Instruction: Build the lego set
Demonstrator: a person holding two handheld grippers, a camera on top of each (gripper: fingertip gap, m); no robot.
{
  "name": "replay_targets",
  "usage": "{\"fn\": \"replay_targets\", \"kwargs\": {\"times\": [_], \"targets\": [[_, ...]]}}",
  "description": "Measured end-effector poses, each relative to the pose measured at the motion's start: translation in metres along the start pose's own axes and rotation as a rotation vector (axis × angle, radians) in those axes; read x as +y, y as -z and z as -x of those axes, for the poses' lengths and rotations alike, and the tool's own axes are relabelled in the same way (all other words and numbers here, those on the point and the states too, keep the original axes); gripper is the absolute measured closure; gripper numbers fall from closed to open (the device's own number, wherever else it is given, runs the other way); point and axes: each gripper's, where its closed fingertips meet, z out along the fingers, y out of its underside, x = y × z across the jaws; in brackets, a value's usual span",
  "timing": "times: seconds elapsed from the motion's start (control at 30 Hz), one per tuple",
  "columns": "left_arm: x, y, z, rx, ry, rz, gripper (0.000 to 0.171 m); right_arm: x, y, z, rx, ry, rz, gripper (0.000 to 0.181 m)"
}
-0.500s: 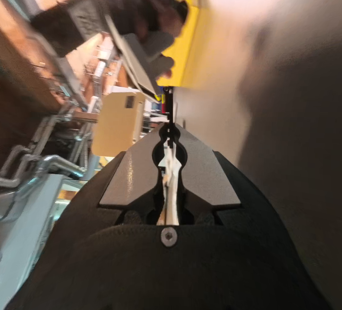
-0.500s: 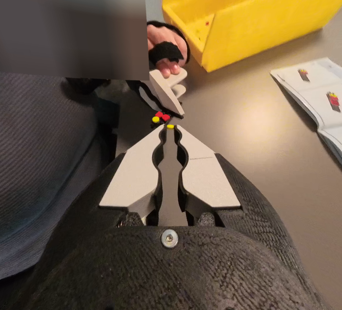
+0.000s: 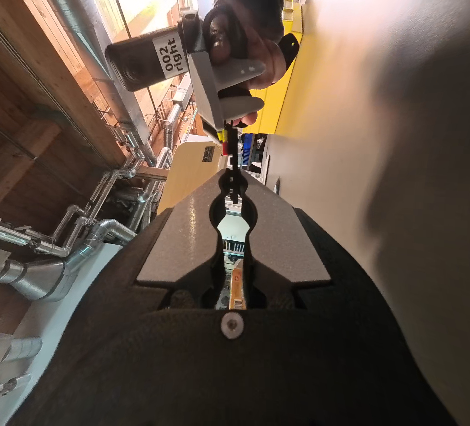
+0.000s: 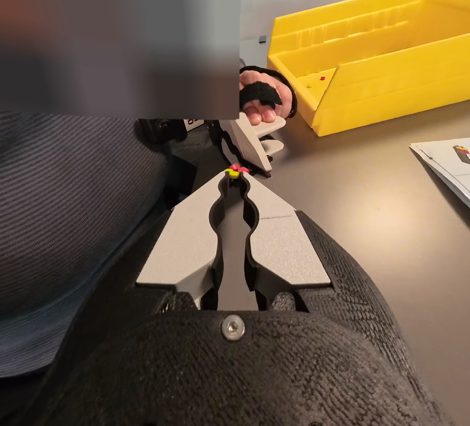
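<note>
The bench stretches out to the right of the right jaws. The yellow bin sits well beyond them on that side, and the booklet lies far right at the edge.

The action is up in the air. The left gripper has its jaws pressed onto a thin black plate, seen edge-on and sticking straight out past the tips. It's held by one end only, so any push at the far end can lever it round or pop it free.

The right gripper meets it there with its jaws nearly together. They look to be pinching a tiny yellow stud right at the tips. Two red pieces sit on the plate just beyond.

Now the risks. The stud is round and gripped by very little, so a skewed press could squirt it out onto the bench or into the person's lap. If it comes down off the knobs it'll sit crooked and won't seat. The tips are also tight against the reds, and a sideways nudge could knock one loose. Too hard a press and the plate swings in the left jaws, while too soft a press and the stud lifts away when the right jaws let go. One spare red bit waits in the bin, far ahead and to the right.
</note>
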Motion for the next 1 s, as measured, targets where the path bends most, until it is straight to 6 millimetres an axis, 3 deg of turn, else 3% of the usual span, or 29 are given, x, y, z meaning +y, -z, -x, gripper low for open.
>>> {"fn": "replay_targets", "kwargs": {"times": [0.6, 1.0], "targets": [[-0.0015, -0.0002, 0.0039, -0.019, 0.006, 0.001, 0.168, -0.0068, -0.0030, 0.0036, 0.036, 0.133, 0.010, 0.176], [-0.0021, -0.0006, 0.0049, -0.022, 0.002, 0.001, 0.168, -0.0072, 0.0001, 0.0020, 0.052, 0.131, 0.017, 0.174]]}}
